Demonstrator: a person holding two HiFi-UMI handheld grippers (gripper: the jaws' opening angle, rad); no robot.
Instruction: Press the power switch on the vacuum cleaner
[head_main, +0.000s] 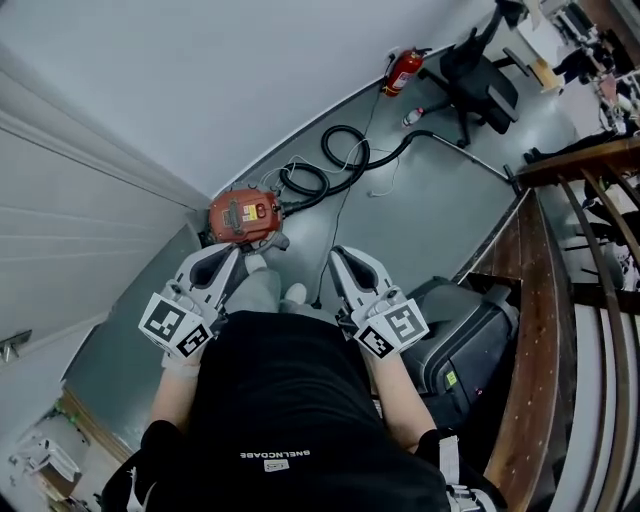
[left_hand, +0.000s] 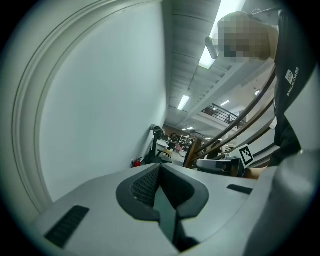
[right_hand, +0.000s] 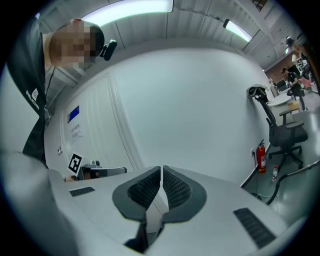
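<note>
The vacuum cleaner (head_main: 245, 217) is a round red-orange canister on the grey floor by the white wall, in front of the person's feet. Its black hose (head_main: 342, 160) coils away behind it toward the far right. My left gripper (head_main: 234, 256) hangs just this side of the canister, a little to its near left, with its jaws pressed together and empty. My right gripper (head_main: 338, 257) is held to the right of the canister, apart from it, also shut and empty. Both gripper views point up and outward at the wall; neither the left gripper (left_hand: 160, 171) nor the right gripper (right_hand: 161, 174) has the vacuum in sight.
A red fire extinguisher (head_main: 403, 70) and a black office chair (head_main: 482, 78) stand at the far end of the floor. A dark grey case (head_main: 470, 335) sits at my right, against a wooden stair railing (head_main: 560, 260). A white wall (head_main: 150, 90) runs along the left.
</note>
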